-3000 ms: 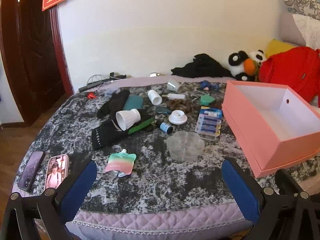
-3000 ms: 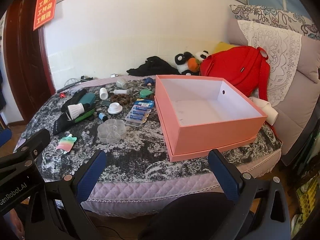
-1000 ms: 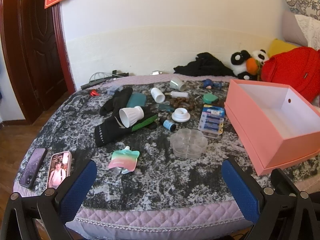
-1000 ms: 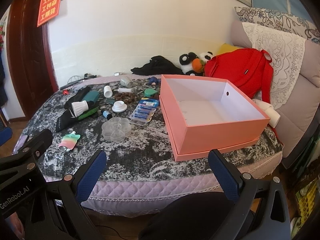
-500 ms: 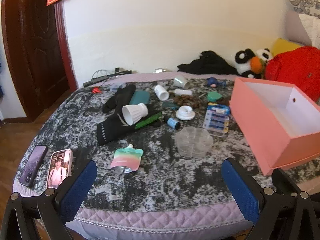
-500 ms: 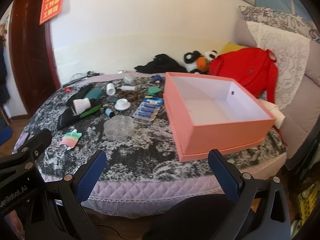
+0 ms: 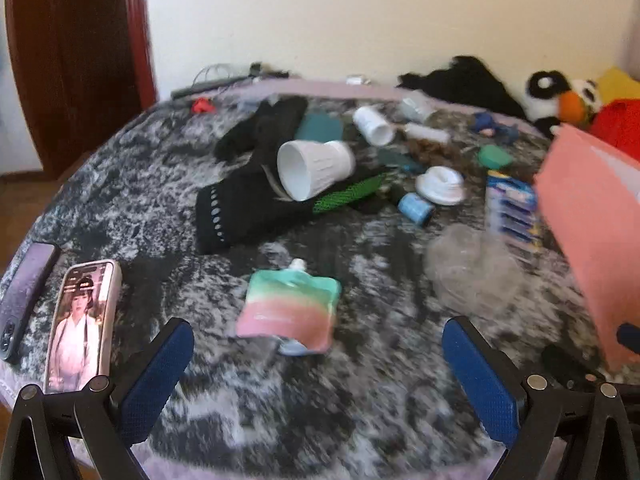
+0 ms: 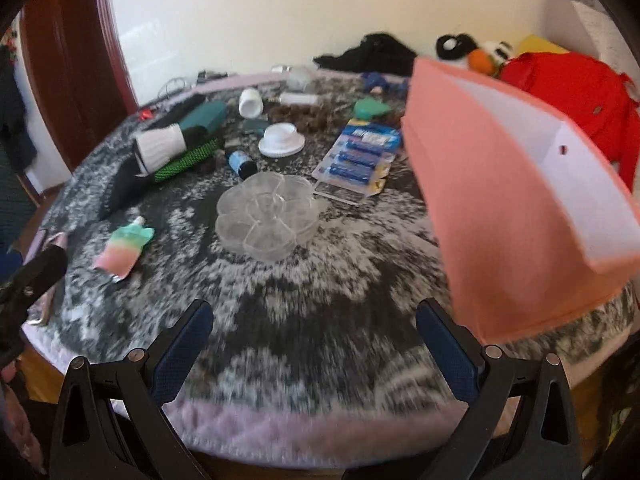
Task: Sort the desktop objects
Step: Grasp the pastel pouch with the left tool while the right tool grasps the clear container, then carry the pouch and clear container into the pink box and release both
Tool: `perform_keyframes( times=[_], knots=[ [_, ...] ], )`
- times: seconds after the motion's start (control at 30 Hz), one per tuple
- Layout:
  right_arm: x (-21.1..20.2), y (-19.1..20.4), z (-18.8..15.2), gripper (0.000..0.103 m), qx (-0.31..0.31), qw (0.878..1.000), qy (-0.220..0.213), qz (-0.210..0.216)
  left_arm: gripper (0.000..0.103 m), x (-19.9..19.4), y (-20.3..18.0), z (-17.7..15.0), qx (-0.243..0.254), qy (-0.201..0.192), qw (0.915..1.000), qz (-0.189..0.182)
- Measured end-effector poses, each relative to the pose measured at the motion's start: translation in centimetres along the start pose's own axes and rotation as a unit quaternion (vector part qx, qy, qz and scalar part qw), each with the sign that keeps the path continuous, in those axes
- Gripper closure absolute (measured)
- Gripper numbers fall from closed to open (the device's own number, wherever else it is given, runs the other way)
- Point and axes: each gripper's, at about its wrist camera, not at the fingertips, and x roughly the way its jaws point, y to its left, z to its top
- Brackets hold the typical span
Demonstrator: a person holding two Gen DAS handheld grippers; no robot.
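A round table with a black-and-white cloth (image 7: 360, 380) carries scattered items. A striped green-pink pouch (image 7: 290, 306) lies just ahead of my open, empty left gripper (image 7: 318, 364). A clear flower-shaped case (image 8: 267, 216) lies ahead of my open, empty right gripper (image 8: 316, 344). A battery pack (image 8: 358, 156), a white cup (image 7: 314, 168) on black gloves (image 7: 248, 200), a white lid (image 7: 440, 184) and a small blue bottle (image 7: 416, 208) lie beyond. An open pink box (image 8: 516, 188) stands at the right.
Two phones (image 7: 80, 320) lie at the table's left edge. A red backpack (image 8: 576, 96), a panda plush (image 7: 556, 98) and black clothing (image 7: 460, 80) sit behind the table. A dark wooden door (image 7: 76, 60) stands at the left.
Both grippers have moved forward and lower over the table; the pouch, the clear case and the pink box now look much nearer. Both stay open. The frames are motion-blurred.
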Motion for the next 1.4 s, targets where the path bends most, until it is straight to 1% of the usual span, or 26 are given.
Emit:
perform_keyframes(
  times=[0.1, 0.17, 0.23, 0.27, 0.33, 0.5, 0.63, 0.73, 0.87, 0.9, 0.97, 1.0, 1.07, 1.27, 1.4],
  knots=[
    [3.6, 0.5, 1.0, 0.0, -0.004, 0.999, 0.032, 0.013, 0.0, 2.9, 0.4, 0.4, -0.007, 0.036, 0.9993, -0.003],
    [6.1, 1.0, 1.2, 0.0, -0.007, 0.997, 0.068, 0.021, 0.0, 5.0, 0.4, 0.1, -0.01, 0.066, 0.9977, -0.008],
    [8.3, 1.3, 1.0, 0.0, -0.011, 0.995, 0.1, 0.022, 0.0, 6.2, 0.2, -0.5, -0.004, 0.087, 0.9961, -0.007],
    [8.9, 1.4, 0.9, 0.0, -0.015, 0.994, 0.108, 0.015, 0.0, 6.9, 0.0, -0.7, 0.001, 0.097, 0.9952, -0.005],
    [9.8, 1.6, 0.9, 0.0, -0.024, 0.994, 0.109, 0.004, 0.0, 8.1, 0.0, -1.2, 0.007, 0.115, 0.9934, 0.006],
    [12.1, 2.2, 2.3, 0.0, -0.036, 0.994, 0.103, 0.001, 0.0, 10.7, 0.9, -1.8, -0.004, 0.145, 0.9889, 0.029],
    [14.1, 3.4, 3.5, 0.0, -0.054, 0.993, 0.1, 0.006, 0.0, 11.4, 0.8, -1.5, -0.004, 0.134, 0.9903, 0.035],
    [14.4, 4.5, 4.5, 0.0, -0.064, 0.993, 0.097, 0.007, 0.0, 11.9, 0.9, -1.3, -0.015, 0.13, 0.9908, 0.033],
    [15.1, 5.0, 5.6, 0.0, -0.061, 0.994, 0.09, 0.014, 0.0, 12.1, 0.6, -1.2, -0.019, 0.13, 0.9908, 0.033],
    [15.4, 5.1, 5.9, 0.0, -0.061, 0.994, 0.089, 0.015, 0.002, 12.1, 0.5, -1.2, -0.018, 0.129, 0.991, 0.028],
    [15.5, 5.3, 6.1, 0.0, -0.057, 0.994, 0.088, 0.02, 0.013, 12.3, 0.6, -1.0, -0.015, 0.125, 0.992, 0.014],
    [15.5, 5.2, 6.2, 0.0, -0.052, 0.994, 0.089, 0.025, 0.031, 12.1, 0.4, -0.9, -0.009, 0.12, 0.9927, 0.012],
    [15.1, 5.0, 6.3, 0.001, -0.044, 0.994, 0.091, 0.034, 0.033, 11.8, 0.2, -0.7, 0.0, 0.115, 0.9934, 0.006],
    [13.4, 4.4, 6.3, 0.001, -0.018, 0.993, 0.086, 0.072, 0.035, 10.9, 0.7, -0.4, -0.014, 0.111, 0.9937, -0.011],
    [10.6, 4.5, 6.9, 0.001, -0.024, 0.994, 0.055, 0.089, 0.035, 9.2, 0.5, -0.1, -0.015, 0.094, 0.9954, -0.017]
  ],
)
